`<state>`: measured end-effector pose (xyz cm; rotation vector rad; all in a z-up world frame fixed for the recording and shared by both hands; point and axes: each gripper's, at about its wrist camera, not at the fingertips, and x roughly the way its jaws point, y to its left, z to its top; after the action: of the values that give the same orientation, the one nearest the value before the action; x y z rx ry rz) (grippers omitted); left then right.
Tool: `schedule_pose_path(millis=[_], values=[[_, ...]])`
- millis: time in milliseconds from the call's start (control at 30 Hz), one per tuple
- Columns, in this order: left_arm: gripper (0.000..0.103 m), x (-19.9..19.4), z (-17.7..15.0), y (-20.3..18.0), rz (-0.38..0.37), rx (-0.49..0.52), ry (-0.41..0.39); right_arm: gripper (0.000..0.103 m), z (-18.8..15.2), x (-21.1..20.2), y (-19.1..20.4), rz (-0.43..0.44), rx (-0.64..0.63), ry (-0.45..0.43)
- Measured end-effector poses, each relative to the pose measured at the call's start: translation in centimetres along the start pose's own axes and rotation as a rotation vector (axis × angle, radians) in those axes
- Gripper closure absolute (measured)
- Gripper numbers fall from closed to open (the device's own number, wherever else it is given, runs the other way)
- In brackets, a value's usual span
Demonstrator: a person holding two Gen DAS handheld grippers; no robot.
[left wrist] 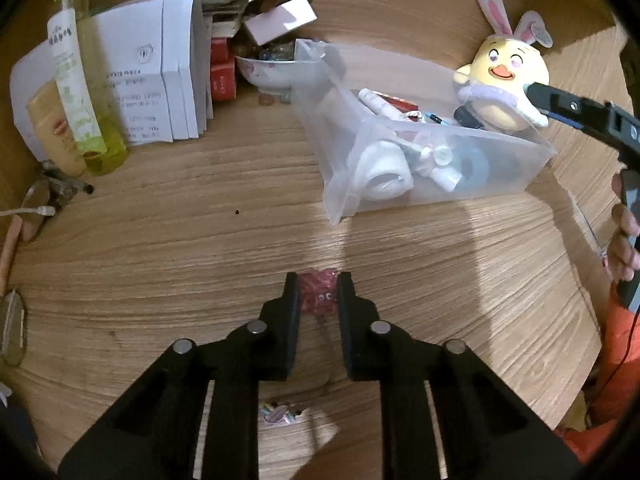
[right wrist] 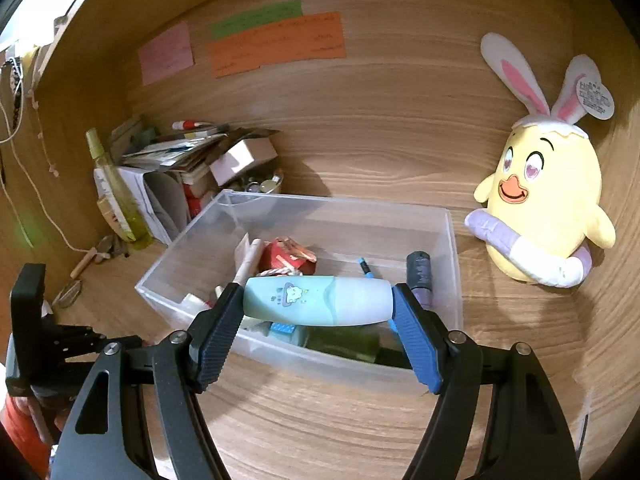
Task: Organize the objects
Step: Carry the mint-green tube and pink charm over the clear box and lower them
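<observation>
Highlighter (right wrist: 318, 300) — a pale blue-green barrel with a cloud print — is lying crosswise between the blue pads of the right gripper (right wrist: 319, 307), which is pinching it end to end. It is hanging over the near edge of the clear bin (right wrist: 454, 248), just ahead of the jaws, so the step in hand looks like a drop-off: carrying this piece in to join the clutter already inside. Beyond the fingertips, inside the bin, a purple-capped bottle (right wrist: 419, 276), a blue pen (right wrist: 365, 267) and a red packet (right wrist: 286, 258) are lying loose. Off to the tool's right, a yellow plush chick (right wrist: 548, 208) is leaning against the wooden back wall.

Meanwhile the left gripper (left wrist: 319, 292) is pointing down at the table (left wrist: 160, 248), its 2 black jaws drawn close on either side of a small red wrapped item (left wrist: 318, 294); they appear to be pinching it, though contact is hard to confirm.

Next, the right tool needs to be travelling a little farther forward over open floor of the bin, then spreading its pads; the left needs lifting only once its grip is proving firm.
</observation>
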<state>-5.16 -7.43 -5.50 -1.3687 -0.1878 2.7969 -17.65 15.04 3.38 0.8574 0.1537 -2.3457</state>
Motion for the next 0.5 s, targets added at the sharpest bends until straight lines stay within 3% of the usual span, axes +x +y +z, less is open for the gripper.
schedule_pose_path(millis=[167, 500], values=[[0.089, -0.9, 0.2, -1.1, 0.01, 0.008, -0.031, 0.032, 0.6, 0.1, -0.7, -0.012, -0.007, -0.005], [0.088, -5.9, 3.8, -1.9, -0.012, 0.003, -0.184, 0.031, 2.4, -0.2, -2.0, -0.032, -0.015, -0.034]])
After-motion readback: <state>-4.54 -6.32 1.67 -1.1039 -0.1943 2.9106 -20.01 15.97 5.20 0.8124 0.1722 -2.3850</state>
